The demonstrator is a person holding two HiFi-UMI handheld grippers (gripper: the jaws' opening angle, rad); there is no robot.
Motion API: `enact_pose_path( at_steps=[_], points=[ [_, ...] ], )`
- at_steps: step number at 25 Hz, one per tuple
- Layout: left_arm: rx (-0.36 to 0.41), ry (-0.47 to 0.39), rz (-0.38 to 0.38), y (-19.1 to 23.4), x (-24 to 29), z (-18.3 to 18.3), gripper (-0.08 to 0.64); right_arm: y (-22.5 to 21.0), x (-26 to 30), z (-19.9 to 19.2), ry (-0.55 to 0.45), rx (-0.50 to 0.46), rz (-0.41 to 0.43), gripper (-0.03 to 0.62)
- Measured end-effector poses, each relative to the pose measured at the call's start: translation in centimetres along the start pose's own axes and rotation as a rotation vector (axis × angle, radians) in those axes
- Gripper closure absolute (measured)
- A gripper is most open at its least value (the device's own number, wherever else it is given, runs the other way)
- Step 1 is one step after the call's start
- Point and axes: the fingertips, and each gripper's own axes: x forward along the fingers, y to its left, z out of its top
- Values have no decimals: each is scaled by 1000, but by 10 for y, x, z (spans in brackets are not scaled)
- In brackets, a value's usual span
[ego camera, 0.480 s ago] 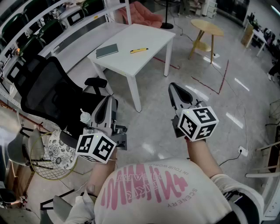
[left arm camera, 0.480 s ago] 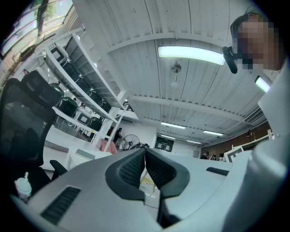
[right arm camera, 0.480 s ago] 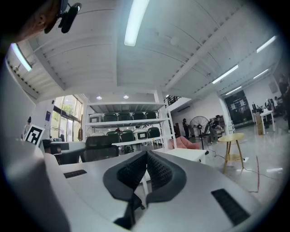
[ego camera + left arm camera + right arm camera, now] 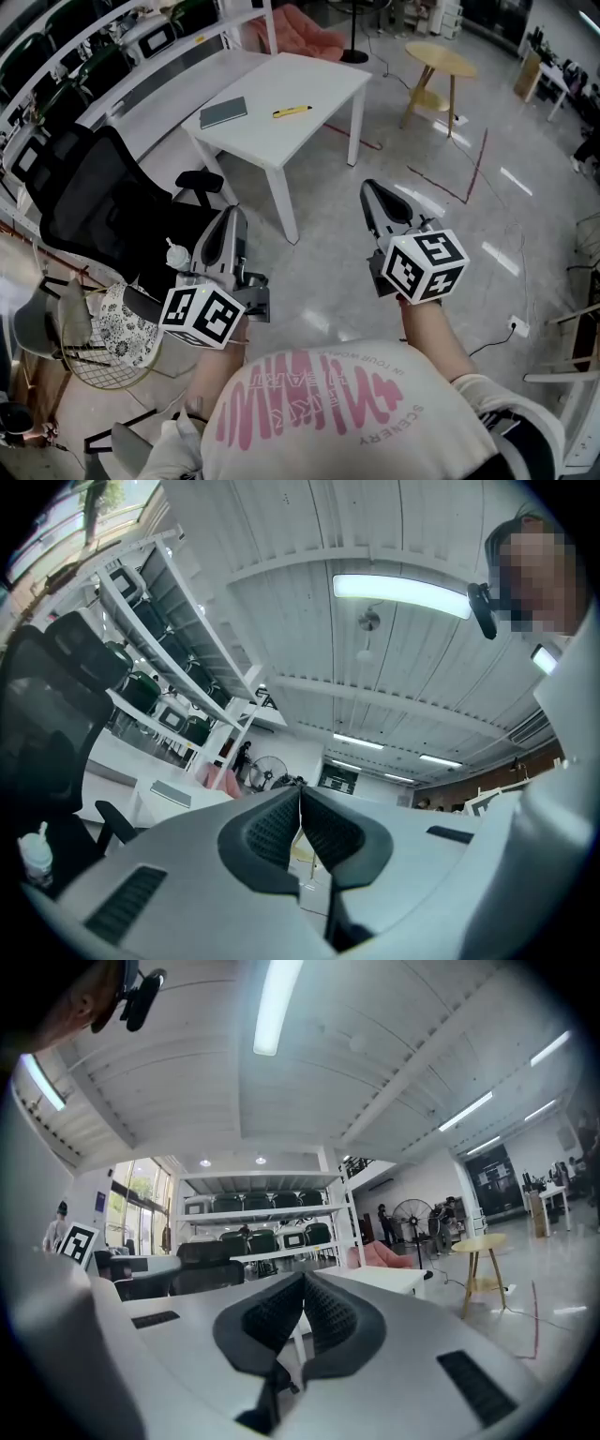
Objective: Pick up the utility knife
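Yellow knife (image 4: pixel 292 112) lay on the worktop (image 4: pixel 314 80), well apart from us; left tongs (image 4: pixel 233 214) and right tongs (image 4: pixel 373 187) were closed, empty. We needed to approach, then open one.

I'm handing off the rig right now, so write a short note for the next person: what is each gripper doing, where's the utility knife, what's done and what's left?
Left gripper: shut, empty, held over the floor short of the table.
Right gripper: shut, empty, also short of the table.
Utility knife: yellow, lying on the white table, to the right of a dark notebook and apart from it.
Done: nothing yet; the knife is untouched.
Left: walk up to the table, open a gripper, close it on the knife, lift.
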Motion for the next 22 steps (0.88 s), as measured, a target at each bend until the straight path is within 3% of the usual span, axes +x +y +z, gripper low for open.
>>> enact_pose_path(
  at_steps=[10,15,22],
  points=[
    [-26,-68,39,12,33,-26,535,-53,9,-27,45,-6,18,580],
    [-54,-79,77,38,54,-32,535,-79,27,-43,57,56,4,580],
    [-45,-69,48,63,111,-40,535,-105,80,-53,75,74,16,580]
  ],
)
